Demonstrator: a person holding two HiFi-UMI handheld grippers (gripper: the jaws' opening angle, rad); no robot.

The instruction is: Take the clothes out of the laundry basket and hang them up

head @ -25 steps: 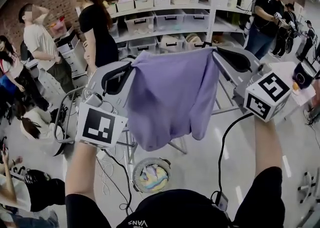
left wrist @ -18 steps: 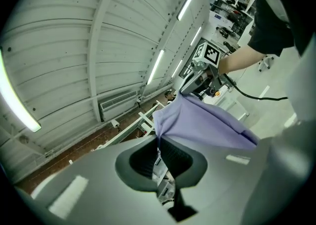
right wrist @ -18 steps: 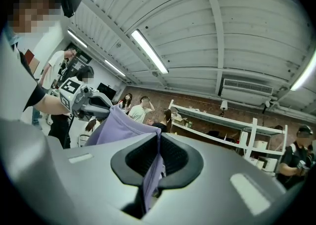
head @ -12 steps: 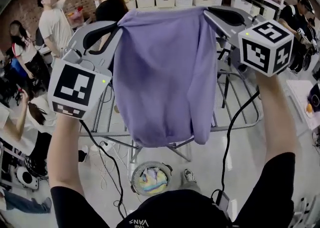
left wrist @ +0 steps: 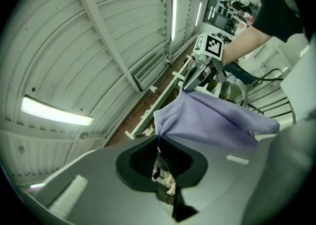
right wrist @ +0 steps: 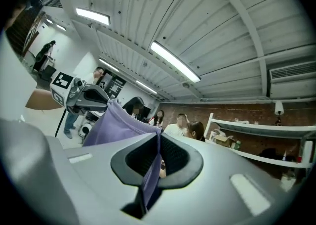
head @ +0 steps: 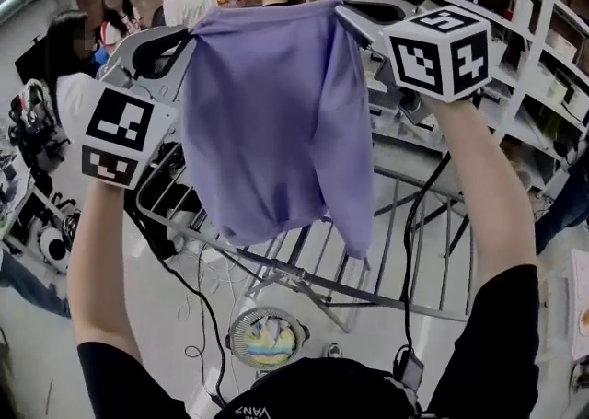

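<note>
The left tool [left wrist: 158,142] is closed tight on one upper corner of the purple garment [head: 276,113]. The right tool [right wrist: 158,137] is closed in the same way on the other upper corner. In each tool the cloth is pinched between the jaws. Between the two tools the top edge of the garment is stretched almost level, a little higher at the right tool. From this edge the garment hangs straight down, its long axis vertical and its hem pointing to the floor [head: 166,316]. Below the tools, behind the hem, stands the metal drying rack [head: 405,251]. Further below, on the floor, is the round laundry basket [head: 236,342] with coloured clothes inside.
</note>
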